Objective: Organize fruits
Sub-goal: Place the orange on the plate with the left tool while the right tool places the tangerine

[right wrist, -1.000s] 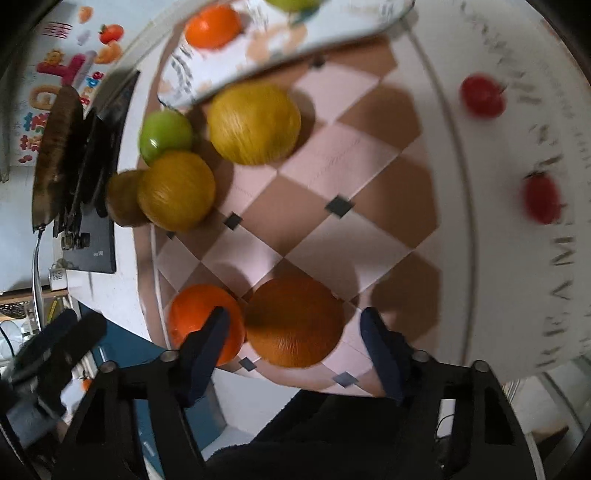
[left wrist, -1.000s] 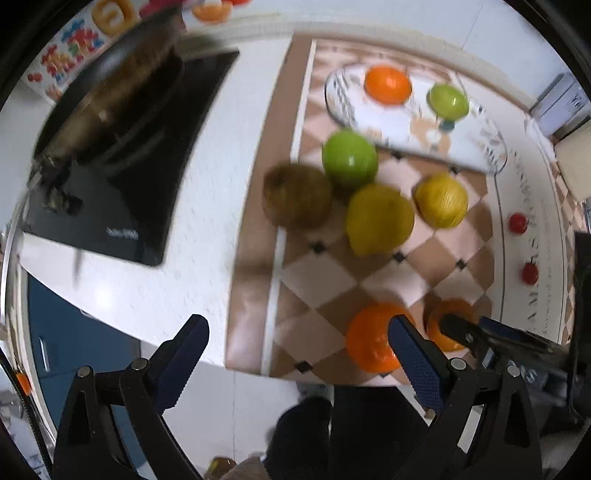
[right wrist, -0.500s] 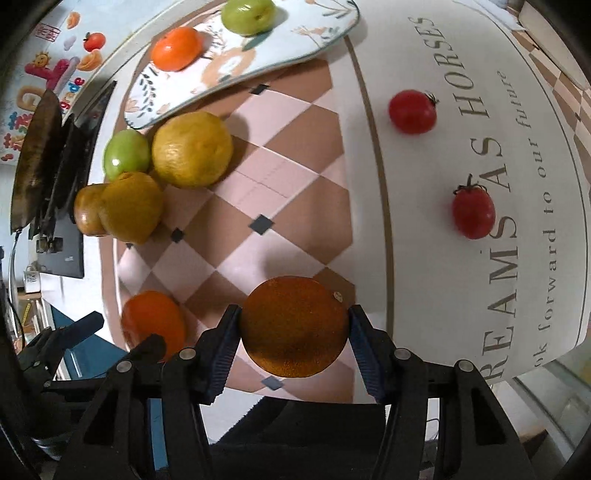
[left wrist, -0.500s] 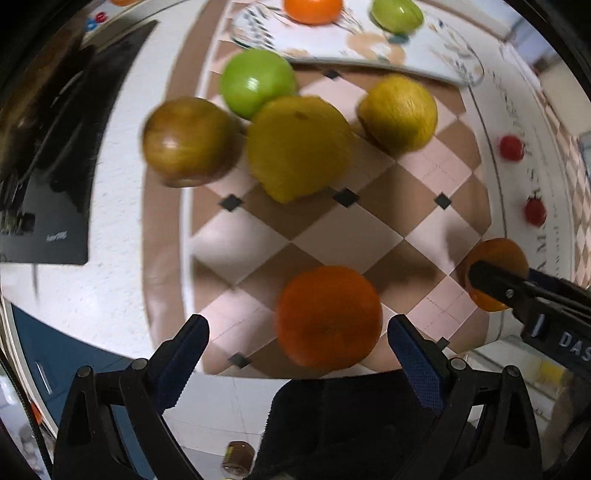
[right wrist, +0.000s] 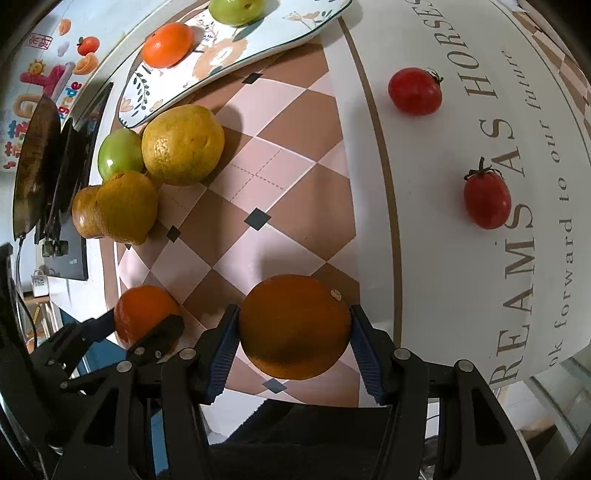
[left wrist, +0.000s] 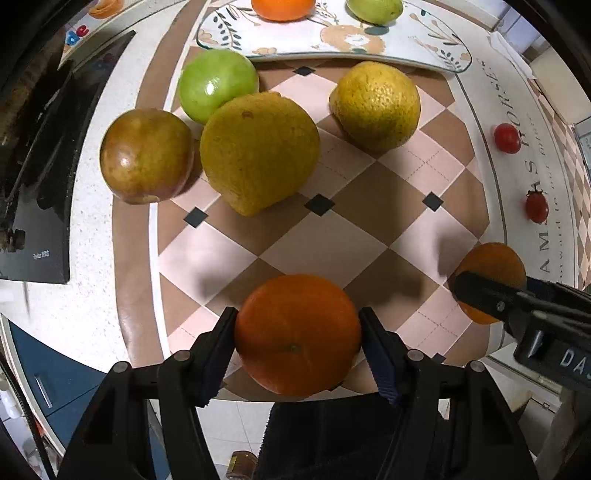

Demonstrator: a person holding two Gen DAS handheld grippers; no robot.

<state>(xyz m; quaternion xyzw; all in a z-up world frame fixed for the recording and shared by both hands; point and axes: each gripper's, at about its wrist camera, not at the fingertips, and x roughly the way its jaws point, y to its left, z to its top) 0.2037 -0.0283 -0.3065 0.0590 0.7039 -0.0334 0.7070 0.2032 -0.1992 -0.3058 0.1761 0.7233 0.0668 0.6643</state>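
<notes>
My left gripper (left wrist: 297,341) is shut on a bright orange (left wrist: 297,334) near the front edge of the checkered mat (left wrist: 325,240). My right gripper (right wrist: 293,341) is shut on a darker orange (right wrist: 293,326); it also shows in the left wrist view (left wrist: 493,264). The left gripper and its orange show in the right wrist view (right wrist: 146,315). A floral plate (left wrist: 406,40) at the back holds an orange (left wrist: 282,7) and a green fruit (left wrist: 375,9).
On the mat lie a brown pear-like fruit (left wrist: 146,155), a green apple (left wrist: 218,83), a large yellow citrus (left wrist: 258,151) and a second yellow citrus (left wrist: 375,105). Two cherry tomatoes (right wrist: 415,90) (right wrist: 487,199) lie to the right. A black cooktop (left wrist: 33,206) is on the left.
Both grippers moved in over their oranges and closed on them. The left was open around its orange half a second ago; the right was gripping by then.
</notes>
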